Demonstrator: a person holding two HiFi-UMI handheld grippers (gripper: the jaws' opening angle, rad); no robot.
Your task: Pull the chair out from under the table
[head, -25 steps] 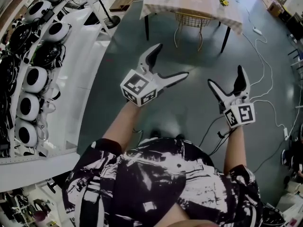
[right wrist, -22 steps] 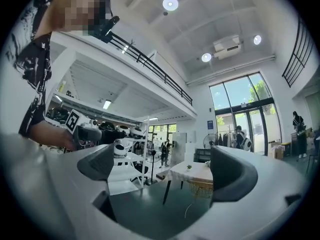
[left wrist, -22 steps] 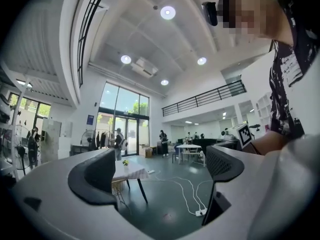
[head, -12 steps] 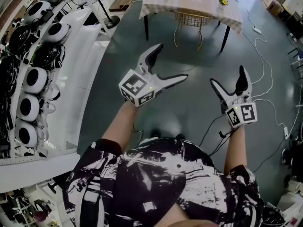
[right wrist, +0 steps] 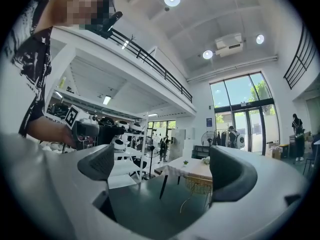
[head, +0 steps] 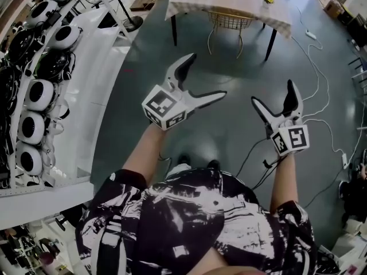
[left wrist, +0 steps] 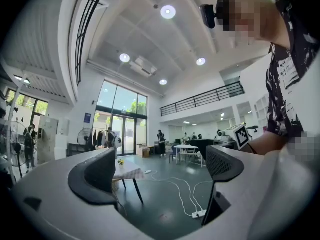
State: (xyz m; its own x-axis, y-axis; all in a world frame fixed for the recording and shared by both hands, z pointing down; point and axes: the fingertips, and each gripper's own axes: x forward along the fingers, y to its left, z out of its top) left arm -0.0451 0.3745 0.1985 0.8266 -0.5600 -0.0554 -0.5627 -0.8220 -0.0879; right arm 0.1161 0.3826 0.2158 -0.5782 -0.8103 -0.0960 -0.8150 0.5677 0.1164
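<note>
The grey floor (head: pixel 229 125) fills most of the head view. At its far end stands the cloth-covered desk (head: pixel 229 2), with the wire chair (head: pixel 229 20) tucked under it, well apart from both grippers. The left gripper (head: pixel 206 76) and right gripper (head: pixel 273 93) hang in mid-air, jaws spread wide and empty; in the right gripper view the chair (right wrist: pixel 200 186) shows far off, in the gap between the jaws

It is a big lab hall: white shelves (head: pixel 86 113) with round devices (head: pixel 41 94) at left, cables (left wrist: pixel 196 214) on grey floor (head: pixel 241 128), tall glass doors (left wrist: pixel 122 129) far.
</note>
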